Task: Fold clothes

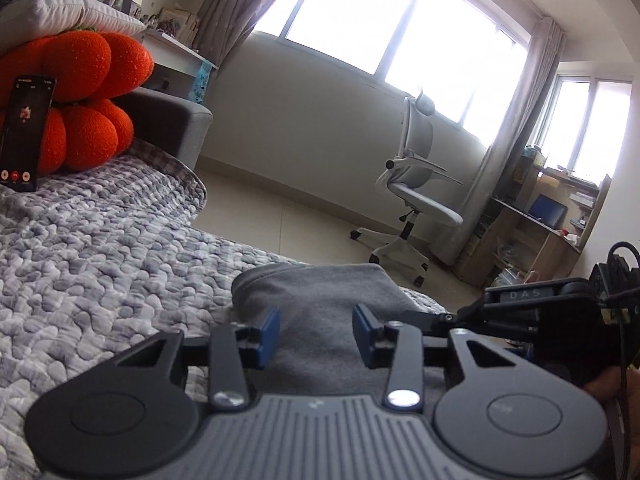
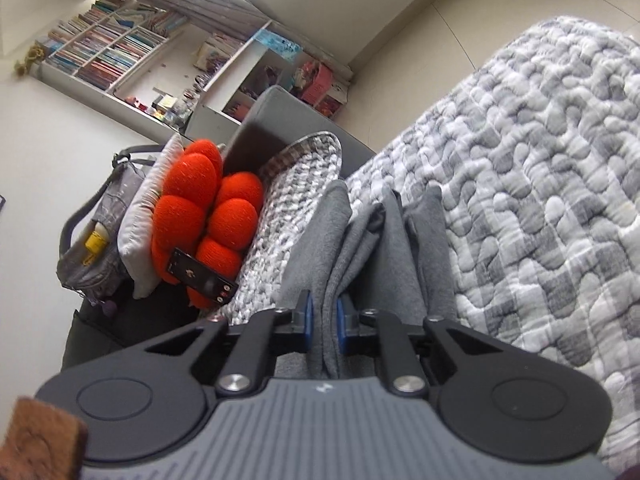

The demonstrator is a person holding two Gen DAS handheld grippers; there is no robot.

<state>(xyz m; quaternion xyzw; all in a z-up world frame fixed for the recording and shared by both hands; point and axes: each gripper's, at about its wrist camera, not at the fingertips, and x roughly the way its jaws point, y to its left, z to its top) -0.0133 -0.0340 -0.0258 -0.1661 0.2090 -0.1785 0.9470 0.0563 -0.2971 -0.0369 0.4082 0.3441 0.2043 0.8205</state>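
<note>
Across the grey quilted bedspread (image 1: pixel 100 248) we see the grey garment (image 2: pixel 352 248) lying in folds; our right gripper (image 2: pixel 322 320) pinches a bunched fold of it, while our left gripper (image 1: pixel 316 334) hangs partly open above the cloth, gripping nothing.

Grey fleece garment (image 2: pixel 360 248) lies bunched in upright folds on the quilted bedspread (image 2: pixel 540 168)
</note>
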